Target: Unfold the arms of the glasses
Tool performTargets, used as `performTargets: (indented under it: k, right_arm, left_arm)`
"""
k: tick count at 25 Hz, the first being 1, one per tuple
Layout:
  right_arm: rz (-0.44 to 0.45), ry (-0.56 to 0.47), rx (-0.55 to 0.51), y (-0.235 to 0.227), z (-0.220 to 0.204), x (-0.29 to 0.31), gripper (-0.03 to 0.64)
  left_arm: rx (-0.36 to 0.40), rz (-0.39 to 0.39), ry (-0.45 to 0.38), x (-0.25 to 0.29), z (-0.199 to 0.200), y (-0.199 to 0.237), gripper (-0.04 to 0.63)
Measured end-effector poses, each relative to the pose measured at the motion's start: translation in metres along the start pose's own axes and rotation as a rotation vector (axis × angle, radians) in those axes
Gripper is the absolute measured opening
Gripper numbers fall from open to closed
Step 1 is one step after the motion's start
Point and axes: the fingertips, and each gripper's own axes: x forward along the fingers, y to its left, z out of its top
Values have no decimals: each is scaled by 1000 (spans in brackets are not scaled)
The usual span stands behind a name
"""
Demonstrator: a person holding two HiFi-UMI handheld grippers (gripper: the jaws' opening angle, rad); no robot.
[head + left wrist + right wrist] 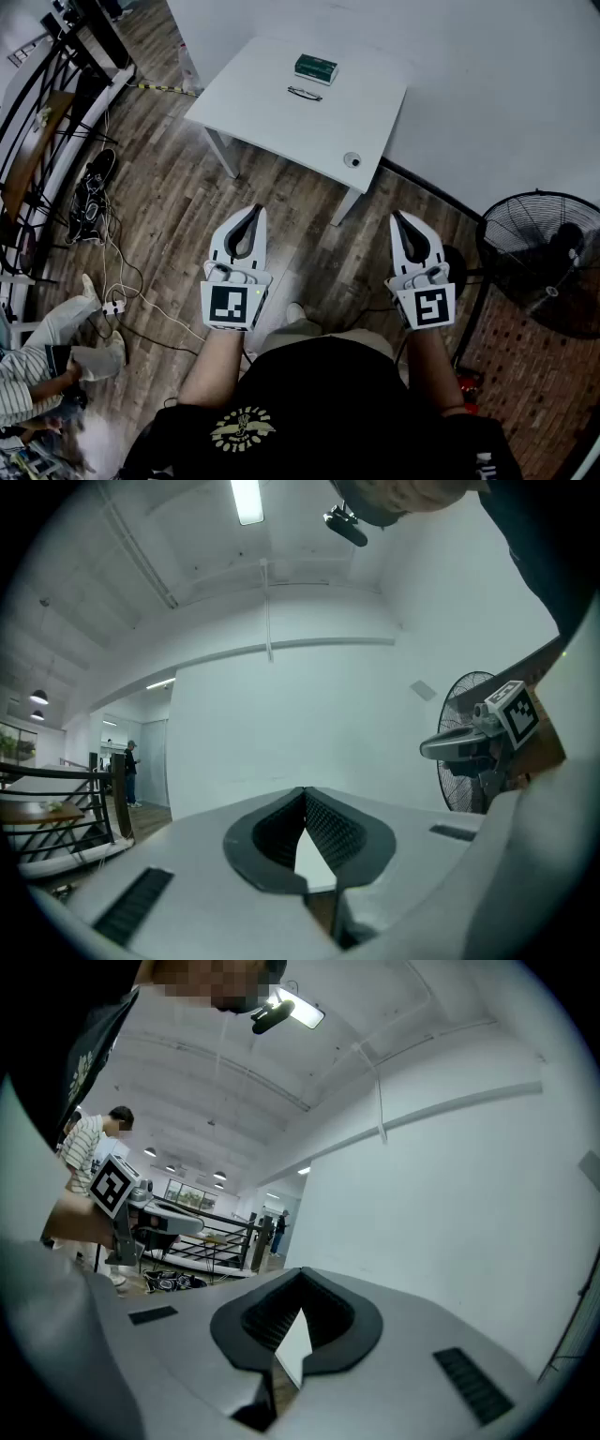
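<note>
Dark thin-framed glasses (305, 93) lie flat on the white table (281, 127).

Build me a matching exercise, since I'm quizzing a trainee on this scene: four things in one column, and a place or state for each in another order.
Things:
1. glasses
2. green box
3. fan
4. right gripper

Places or states:
A. stands on the floor at the right of the head view
B. lies on the white table, nearer the person than the box
C. jaws together, nothing between them
D. lies on the table, toward its far side

Pairs: 1-B, 2-D, 3-A, 4-C
</note>
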Motion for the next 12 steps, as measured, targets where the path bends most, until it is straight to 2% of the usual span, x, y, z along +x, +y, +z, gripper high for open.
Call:
performTargets:
  k: [5,12]
  right_arm:
    - [7,17,-12,21,4,8,1]
    - [-39,46,34,13,-2,4,1]
  left_arm:
    - [-7,-7,-9,-1,7,14,8]
    - [-17,-44,-3,-3,6,0,8]
